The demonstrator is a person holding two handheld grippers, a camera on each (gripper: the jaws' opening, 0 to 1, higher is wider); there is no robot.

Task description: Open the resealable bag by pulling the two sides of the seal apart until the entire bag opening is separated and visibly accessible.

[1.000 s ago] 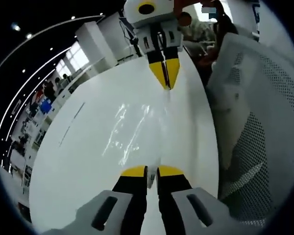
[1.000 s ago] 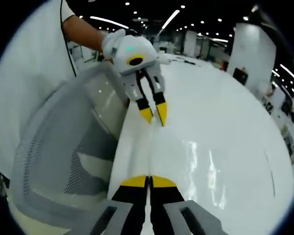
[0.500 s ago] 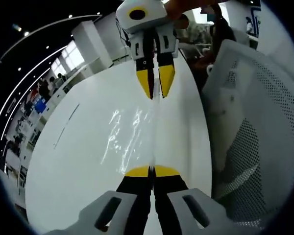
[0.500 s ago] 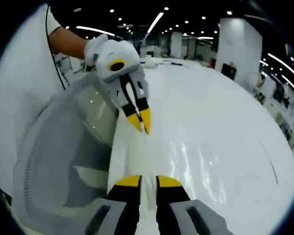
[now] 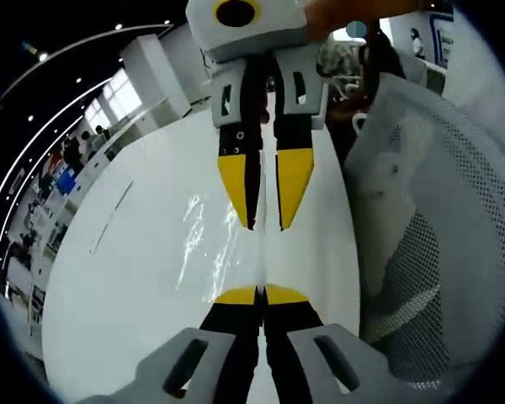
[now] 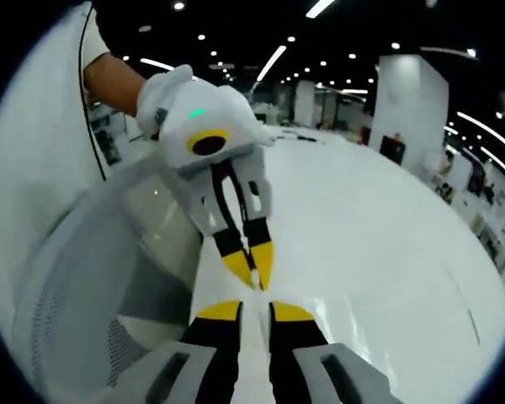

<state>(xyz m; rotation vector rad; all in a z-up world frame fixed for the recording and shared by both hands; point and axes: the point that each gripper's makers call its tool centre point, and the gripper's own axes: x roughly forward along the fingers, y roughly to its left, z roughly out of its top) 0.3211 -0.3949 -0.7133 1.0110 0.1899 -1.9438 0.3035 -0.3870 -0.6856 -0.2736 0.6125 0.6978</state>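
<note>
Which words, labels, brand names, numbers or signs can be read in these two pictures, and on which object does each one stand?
No text can be read in either view.
Distant boards and screens along the hall wall in the left gripper view: too small and blurred to read.
Panel behind the mesh chair: blurred, unreadable.
Left gripper, right gripper, clear bag and white table: no lettering visible.

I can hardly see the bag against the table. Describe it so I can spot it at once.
On the white table, beside the mesh chair, look between the left gripper and the right gripper. The resealable bag is clear film lying there, one edge in the left gripper's shut jaws. Only its wrinkled, shiny glints set it apart from the smooth tabletop.
</note>
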